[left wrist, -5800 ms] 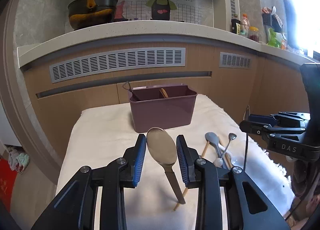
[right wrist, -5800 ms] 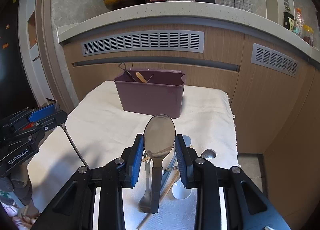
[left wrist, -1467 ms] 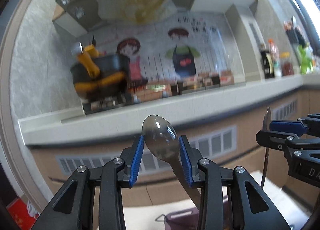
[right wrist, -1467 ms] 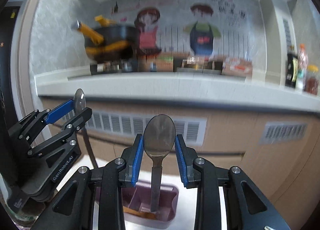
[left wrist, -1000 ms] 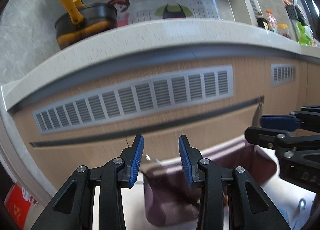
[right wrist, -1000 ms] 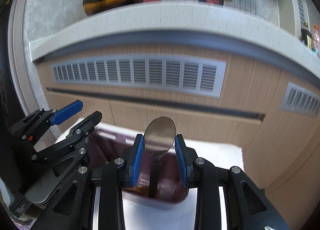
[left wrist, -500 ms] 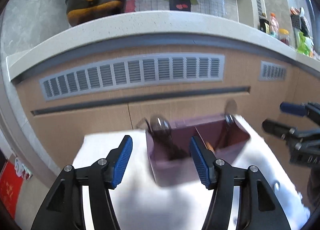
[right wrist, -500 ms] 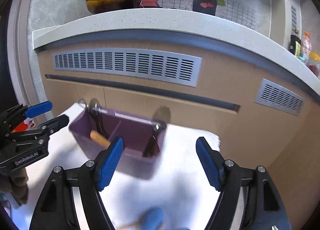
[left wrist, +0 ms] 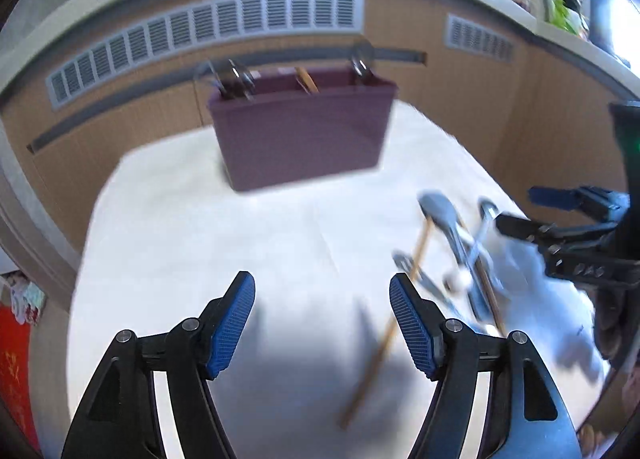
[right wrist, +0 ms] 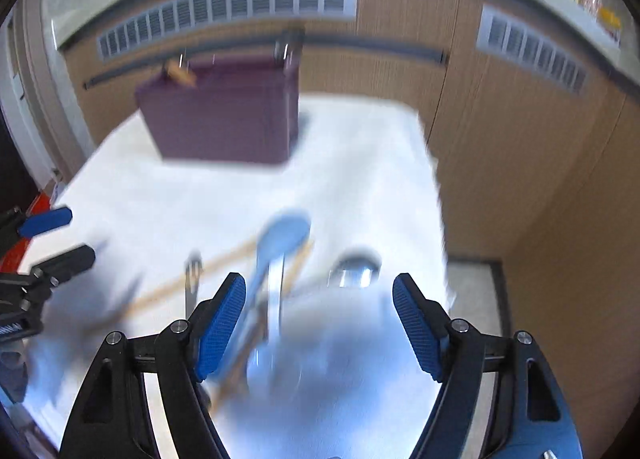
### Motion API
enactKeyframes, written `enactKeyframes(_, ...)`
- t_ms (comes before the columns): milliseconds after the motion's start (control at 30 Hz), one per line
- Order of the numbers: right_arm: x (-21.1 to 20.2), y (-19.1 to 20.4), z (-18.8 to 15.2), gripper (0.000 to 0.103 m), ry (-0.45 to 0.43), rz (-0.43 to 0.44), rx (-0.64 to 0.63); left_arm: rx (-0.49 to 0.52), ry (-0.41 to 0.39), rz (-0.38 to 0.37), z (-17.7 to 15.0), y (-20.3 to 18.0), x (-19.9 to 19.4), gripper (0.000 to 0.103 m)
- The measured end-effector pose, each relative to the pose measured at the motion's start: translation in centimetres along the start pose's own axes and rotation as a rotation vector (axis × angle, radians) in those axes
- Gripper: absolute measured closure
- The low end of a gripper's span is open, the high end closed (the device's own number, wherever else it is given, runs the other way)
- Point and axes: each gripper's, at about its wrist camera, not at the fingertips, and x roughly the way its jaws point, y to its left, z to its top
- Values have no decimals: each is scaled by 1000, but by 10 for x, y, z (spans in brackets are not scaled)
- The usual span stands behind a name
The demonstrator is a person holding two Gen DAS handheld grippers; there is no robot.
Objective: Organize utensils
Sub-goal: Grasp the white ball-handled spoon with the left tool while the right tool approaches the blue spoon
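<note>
**Both grippers empty, heading back to the pile**

Our left gripper point(left wrist: 322, 323) is still opening, with nothing between its pads, only bare white tabletop point(left wrist: 200, 243) below. Our right gripper point(right wrist: 320, 323) stands spread wide and empty, directly over the loose utensils point(right wrist: 276, 259). The pile lies on the near right part of the tabletop, to the right of the left gripper and well short of the purple caddy point(left wrist: 300, 131), which already holds a few pieces. In the blur we make out a blue spoon point(right wrist: 282, 239), a steel spoon point(right wrist: 354, 269) and wooden chopsticks point(left wrist: 384, 343). Most of them run lengthwise, away from us. We judge the right gripper far nearer, its jaws already straddling the blue spoon's handle
</note>
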Motion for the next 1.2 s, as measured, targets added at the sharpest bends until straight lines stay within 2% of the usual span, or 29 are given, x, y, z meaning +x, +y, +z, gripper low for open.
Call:
enactKeyframes(100,6,1,-14,30,26,-12,-2,22,36,-24,-13,-9,1,32)
enactKeyframes(233,3,-13,-6,30,10,-13,56,35,49,-43,-18,-17,5,31)
enactKeyframes(333,-6,-22,-1,30,-12,-68,68,53,23,-121,-15,-25,5,31)
enactKeyframes(400,-12,-29,-2,30,-17,-74,86,95,5,-178,-10,-38,6,33)
enactKeyframes(433,-16,-34,-4,30,-22,-75,100,126,-2,-210,-6,-46,9,39)
enactKeyframes(467,-19,-37,-6,30,-22,-76,109,150,-3,-229,-4,-53,11,52)
enactKeyframes(500,-23,-40,-9,30,-26,-77,119,170,4,-247,-1,-59,15,56)
enactKeyframes(633,-34,-50,-19,29,-38,-83,143,199,44,-326,10,-76,38,60)
enactKeyframes(767,-40,-55,-25,29,-53,-75,162,233,99,-282,11,-86,63,63)
enactKeyframes(933,-36,-55,-25,29,-56,-57,181,233,122,-293,11,-94,69,71)
enactKeyframes(1000,-35,-53,-24,29,-56,-56,192,251,109,-278,8,-99,69,73)
enactKeyframes(1067,-37,-51,-24,29,-62,-54,199,261,91,-252,7,-100,66,81)
enactKeyframes(1200,-49,-47,-23,29,-84,-57,184,235,33,-196,4,-82,43,80)
